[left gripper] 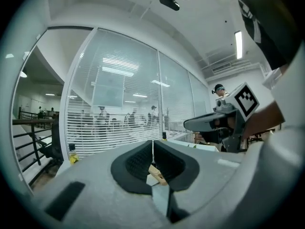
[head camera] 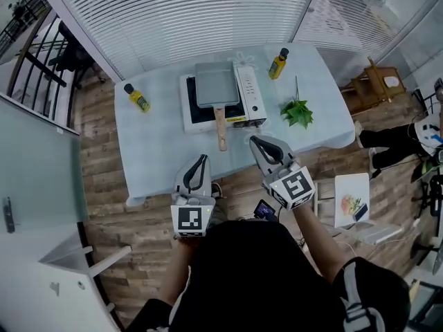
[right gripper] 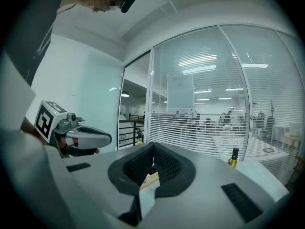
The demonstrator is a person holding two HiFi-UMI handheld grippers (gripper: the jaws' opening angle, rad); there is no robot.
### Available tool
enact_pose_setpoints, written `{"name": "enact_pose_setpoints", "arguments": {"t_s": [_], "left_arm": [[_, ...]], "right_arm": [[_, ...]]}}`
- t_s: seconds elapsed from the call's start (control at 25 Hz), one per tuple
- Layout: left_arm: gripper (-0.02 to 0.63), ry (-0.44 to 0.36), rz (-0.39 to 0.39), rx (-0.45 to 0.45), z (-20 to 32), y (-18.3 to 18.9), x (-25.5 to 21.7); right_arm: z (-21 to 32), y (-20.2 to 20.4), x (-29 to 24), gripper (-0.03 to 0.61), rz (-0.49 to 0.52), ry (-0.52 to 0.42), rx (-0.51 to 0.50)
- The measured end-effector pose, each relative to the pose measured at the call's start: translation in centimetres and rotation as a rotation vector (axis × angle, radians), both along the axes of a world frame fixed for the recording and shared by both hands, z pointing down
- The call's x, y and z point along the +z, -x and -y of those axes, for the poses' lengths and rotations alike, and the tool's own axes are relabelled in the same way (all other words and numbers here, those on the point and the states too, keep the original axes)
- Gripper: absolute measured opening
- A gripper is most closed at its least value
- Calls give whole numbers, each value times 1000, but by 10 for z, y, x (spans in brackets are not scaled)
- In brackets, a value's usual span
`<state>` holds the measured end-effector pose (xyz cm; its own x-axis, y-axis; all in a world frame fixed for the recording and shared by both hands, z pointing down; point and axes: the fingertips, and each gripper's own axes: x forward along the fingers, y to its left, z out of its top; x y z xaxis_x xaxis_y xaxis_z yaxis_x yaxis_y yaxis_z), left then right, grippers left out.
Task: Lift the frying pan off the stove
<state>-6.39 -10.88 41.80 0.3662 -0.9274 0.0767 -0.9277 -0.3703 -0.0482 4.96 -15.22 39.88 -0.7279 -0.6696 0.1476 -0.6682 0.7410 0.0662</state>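
I'm on the approach, with nothing gripped yet. In the head view, the grey square frying pan [head camera: 216, 85] sits on the white tabletop stove with the black top [head camera: 249, 94], upper middle of the frame. Its light wooden handle [head camera: 221, 128] points down the picture toward me, over the pale blue tablecloth [head camera: 159, 144].

My left gripper [head camera: 201, 162] is at lower centre-left and my right gripper [head camera: 257, 144] is just right of centre. Their tips flank the handle's free end, near it but touching nothing.

Both grippers are pressed together and empty. In the left gripper view the black ribbed pads [left gripper: 138, 163] meet along a thin seam with nothing between them. The right gripper view shows the same, pads [right gripper: 167, 166] closed on each other. Under the left pads I glimpse a sliver of wood, which I take to be the handle beyond.

As I judge it, I have to spread one pair of jaws first, since closed like this they can't take the handle. Then I bring them astride the wood, well up toward the pan so it doesn't tip, squeeze, and raise it level off the burner.

The two yellow bottles with black caps [head camera: 138, 98] [head camera: 278, 63] and the green leafy sprig [head camera: 298, 111] stand well apart from my path.
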Motion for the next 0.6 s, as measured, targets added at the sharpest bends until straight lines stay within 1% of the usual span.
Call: {"name": "enact_pose_setpoints", "arguments": {"t_s": [0.08,0.24,0.44,0.52,0.6], "left_arm": [[23,24,-25,35,13,11,7],[23,112,-73,116,39,23,27],[25,228,-115,248,52,11,48],[25,287,-159,275,60,7,59],[25,353,-222,290,69,7,70]], "right_arm": [[13,1,6,3,10,22,36],[37,1,15,3,-10,27,96],[55,1,26,3,-32,41,104],[66,2,31,3,-33,50,100],[76,1,35,3,-32,59,97]]}}
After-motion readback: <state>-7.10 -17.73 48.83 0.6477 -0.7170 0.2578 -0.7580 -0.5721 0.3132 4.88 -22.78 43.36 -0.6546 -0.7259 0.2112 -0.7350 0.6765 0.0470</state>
